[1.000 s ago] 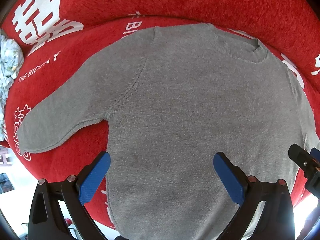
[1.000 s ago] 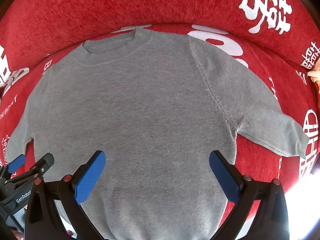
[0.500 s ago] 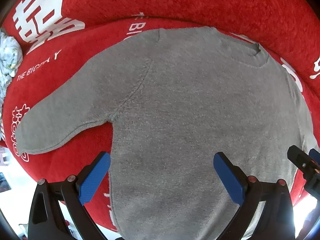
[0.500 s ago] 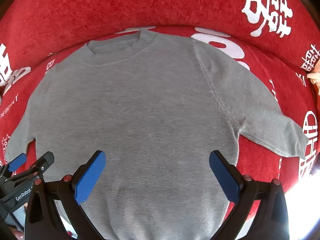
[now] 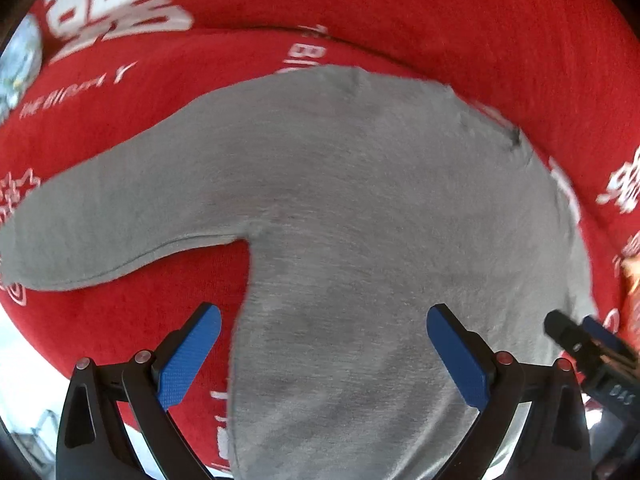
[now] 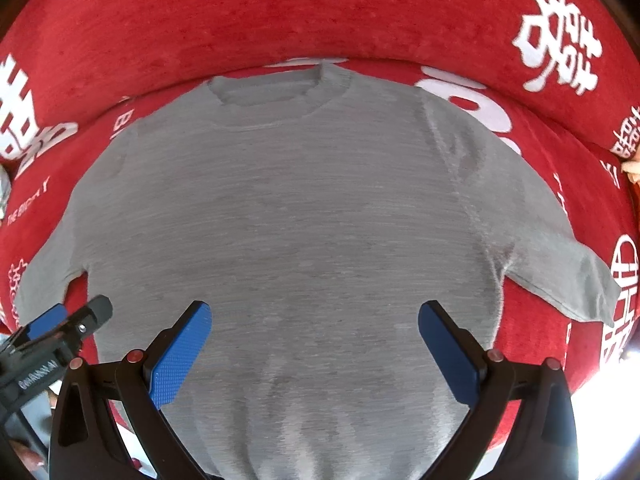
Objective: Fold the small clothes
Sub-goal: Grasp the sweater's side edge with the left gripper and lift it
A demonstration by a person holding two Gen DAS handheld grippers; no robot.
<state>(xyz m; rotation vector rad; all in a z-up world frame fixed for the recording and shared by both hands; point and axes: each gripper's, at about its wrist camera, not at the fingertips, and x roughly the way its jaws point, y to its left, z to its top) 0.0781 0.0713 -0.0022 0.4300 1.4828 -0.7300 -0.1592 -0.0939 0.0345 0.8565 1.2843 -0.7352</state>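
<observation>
Left gripper jaws wide apart, nothing between the blue pads. Grey sweater lies flat on red cover with white lettering, straight ahead of the fingers. Sweater side edge runs just inside the left finger; right finger is over the body fabric. One sleeve extends out past the left finger. Right gripper tip shows beyond the right finger, over the sweater's far edge. Frame is motion-blurred.

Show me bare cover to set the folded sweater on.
Bare red cover lies under the sweater's right sleeve, and more under its left sleeve. The grey sweater fills the middle.
</observation>
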